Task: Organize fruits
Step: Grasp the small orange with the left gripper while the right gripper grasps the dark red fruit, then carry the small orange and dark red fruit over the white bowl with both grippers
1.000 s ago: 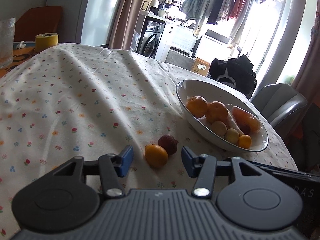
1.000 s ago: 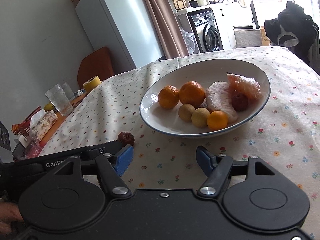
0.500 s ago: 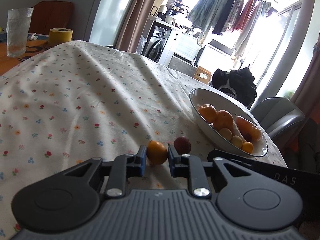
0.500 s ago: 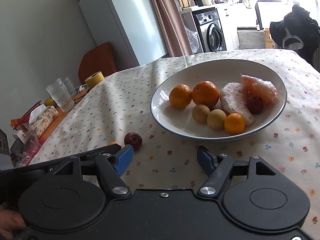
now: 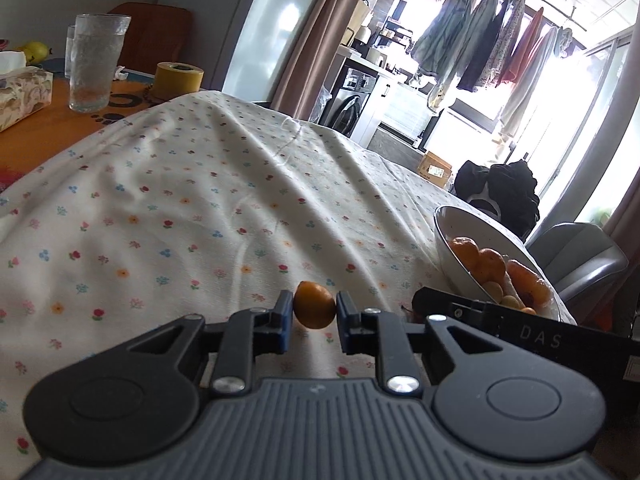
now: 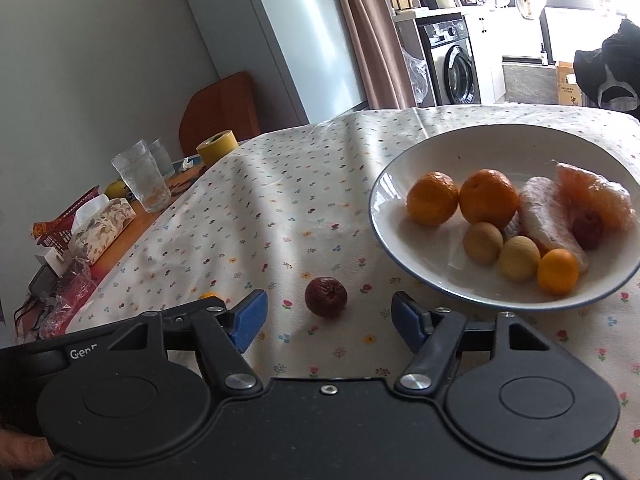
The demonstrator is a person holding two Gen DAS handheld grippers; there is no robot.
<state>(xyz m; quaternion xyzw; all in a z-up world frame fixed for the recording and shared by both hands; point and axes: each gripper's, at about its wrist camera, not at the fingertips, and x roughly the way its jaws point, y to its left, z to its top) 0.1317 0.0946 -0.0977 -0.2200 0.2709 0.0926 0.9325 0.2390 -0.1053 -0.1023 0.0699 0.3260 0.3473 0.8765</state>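
Small orange kumquat [image 5: 315, 310], smooth and glossy, clamped in left gripper [image 5: 310, 315] jaws, apparently just clear of the floral desk cloth [image 5: 200, 208]. Best carried level to white bowl [image 6: 496, 148], released low among the tangerines. Dark wrinkled jujube [image 6: 326, 297] on the cloth, between right gripper [image 6: 329, 317] jaws, closing, not yet touching.

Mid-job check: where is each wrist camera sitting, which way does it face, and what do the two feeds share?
Left wrist: rides the left gripper, looking along its fingers across the floral tablecloth; the pads clamp a small orange fruit.
Right wrist: rides the right gripper, facing the dark red fruit lying between its closing jaws, untouched; a hand shows bottom left.
Shared: the white bowl of fruit, the glass, the yellow tape roll, the washing machine.
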